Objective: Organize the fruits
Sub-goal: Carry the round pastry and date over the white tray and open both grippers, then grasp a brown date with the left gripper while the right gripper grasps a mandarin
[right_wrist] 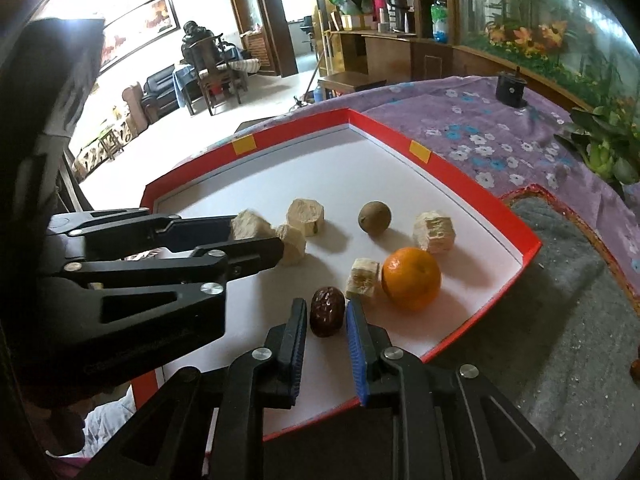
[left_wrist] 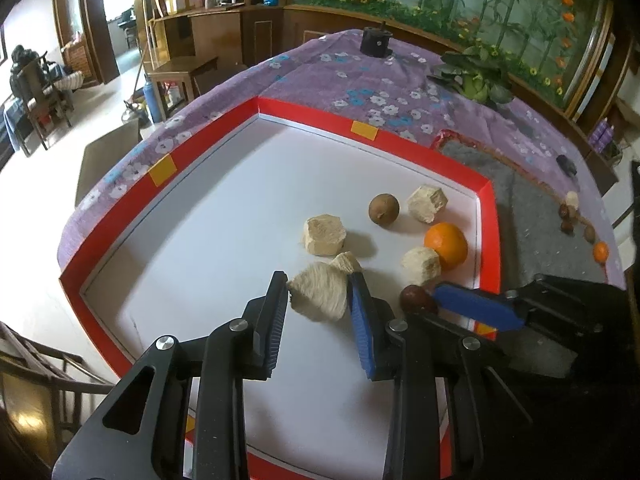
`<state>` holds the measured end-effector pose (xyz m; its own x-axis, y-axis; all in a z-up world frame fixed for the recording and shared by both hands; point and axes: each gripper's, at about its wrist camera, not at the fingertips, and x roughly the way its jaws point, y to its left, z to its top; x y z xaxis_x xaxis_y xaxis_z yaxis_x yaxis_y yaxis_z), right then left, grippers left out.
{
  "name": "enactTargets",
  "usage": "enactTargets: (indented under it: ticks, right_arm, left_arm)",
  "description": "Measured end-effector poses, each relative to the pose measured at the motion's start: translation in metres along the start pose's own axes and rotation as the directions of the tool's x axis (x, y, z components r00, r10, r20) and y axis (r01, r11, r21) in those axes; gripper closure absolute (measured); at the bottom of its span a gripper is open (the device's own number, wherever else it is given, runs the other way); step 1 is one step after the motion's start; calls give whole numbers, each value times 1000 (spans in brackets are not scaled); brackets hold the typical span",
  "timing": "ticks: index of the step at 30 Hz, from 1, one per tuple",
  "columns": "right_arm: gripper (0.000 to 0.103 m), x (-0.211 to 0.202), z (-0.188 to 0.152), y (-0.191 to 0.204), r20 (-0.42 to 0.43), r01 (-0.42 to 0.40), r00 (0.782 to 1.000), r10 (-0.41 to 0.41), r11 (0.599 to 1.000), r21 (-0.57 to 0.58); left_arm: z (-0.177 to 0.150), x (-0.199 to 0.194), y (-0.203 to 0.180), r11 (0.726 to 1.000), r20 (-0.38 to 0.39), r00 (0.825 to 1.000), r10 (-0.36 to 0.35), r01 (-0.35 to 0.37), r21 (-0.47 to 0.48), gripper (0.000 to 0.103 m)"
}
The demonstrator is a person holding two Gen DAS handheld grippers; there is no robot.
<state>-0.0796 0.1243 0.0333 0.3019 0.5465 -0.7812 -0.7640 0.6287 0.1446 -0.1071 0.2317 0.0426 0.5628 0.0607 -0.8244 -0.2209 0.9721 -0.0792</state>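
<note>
A white tray with a red rim (left_wrist: 192, 216) (right_wrist: 320, 168) holds an orange (left_wrist: 446, 246) (right_wrist: 412, 278), a brown round fruit (left_wrist: 384, 208) (right_wrist: 375, 218) and several pale fibrous chunks (left_wrist: 324, 236). My left gripper (left_wrist: 318, 280) is shut on another pale chunk (left_wrist: 318, 298) low over the tray, both pads touching it. In the right wrist view this left gripper (right_wrist: 256, 236) reaches in from the left. My right gripper (right_wrist: 326, 306) is shut on a dark red date (right_wrist: 327, 311) (left_wrist: 416, 298) that rests on the tray near its right rim, beside a pale chunk (right_wrist: 362, 280).
A grey mat (left_wrist: 532, 208) (right_wrist: 580, 300) lies right of the tray, with several small fruits (left_wrist: 568, 216) and a small orange (left_wrist: 601, 251) at its far edge. A potted plant (left_wrist: 476, 76) and a black object (left_wrist: 375, 42) stand on the purple flowered cloth (left_wrist: 360, 80).
</note>
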Motion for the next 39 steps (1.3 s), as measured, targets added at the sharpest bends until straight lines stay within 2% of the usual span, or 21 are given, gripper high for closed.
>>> enactTargets:
  ticks: [2, 4, 5, 9, 12, 19, 23, 26, 29, 31, 35, 39]
  right_arm:
    - [82, -6, 0, -2, 16, -4, 1000, 3, 1000, 14]
    - [82, -13, -1, -4, 29, 5, 1000, -6, 1000, 19]
    - [82, -13, -1, -4, 29, 5, 1000, -6, 1000, 19]
    - [81, -29, -5, -12, 60, 14, 998, -17, 999, 43]
    - [81, -42, -10, -22, 82, 23, 996, -29, 997, 73]
    - [79, -71, -30, -58, 114, 81, 988, -102, 982, 173]
    - [79, -89, -44, -78, 132, 138, 976, -171, 963, 231]
    - [77, -104, -59, -100, 136, 189, 962, -239, 935, 300]
    - [76, -108, -65, -110, 131, 211, 956, -264, 923, 322]
    - [75, -116, -77, -124, 117, 256, 942, -314, 901, 351]
    - [75, -126, -88, -136, 109, 290, 929, -353, 880, 375]
    - [72, -148, -112, -165, 91, 329, 909, -406, 835, 441]
  left_arm:
    - [1, -2, -1, 1000, 8, 1000, 12, -12, -7, 66]
    - [2, -5, -2, 1000, 18, 1000, 12, -12, -10, 55]
    - [2, -7, -4, 1000, 25, 1000, 12, -11, -9, 53]
    - [6, -13, -15, 1000, 46, 999, 20, -20, 4, 50]
    - [9, -15, -29, 1000, 58, 998, 13, -14, 18, 43]
    - [13, -16, -75, 996, 66, 997, -37, 32, 81, 43]
    - [15, -13, -101, 992, 61, 996, -70, 63, 106, 43]
    - [17, -9, -122, 988, 55, 995, -89, 81, 129, 43]
    - [18, -5, -142, 984, 43, 993, -112, 105, 144, 43]
    - [18, -2, -155, 981, 37, 991, -125, 118, 152, 43]
    - [15, 4, -181, 971, 13, 989, -147, 142, 194, 43]
    - [13, 9, -200, 961, -10, 985, -170, 168, 220, 43]
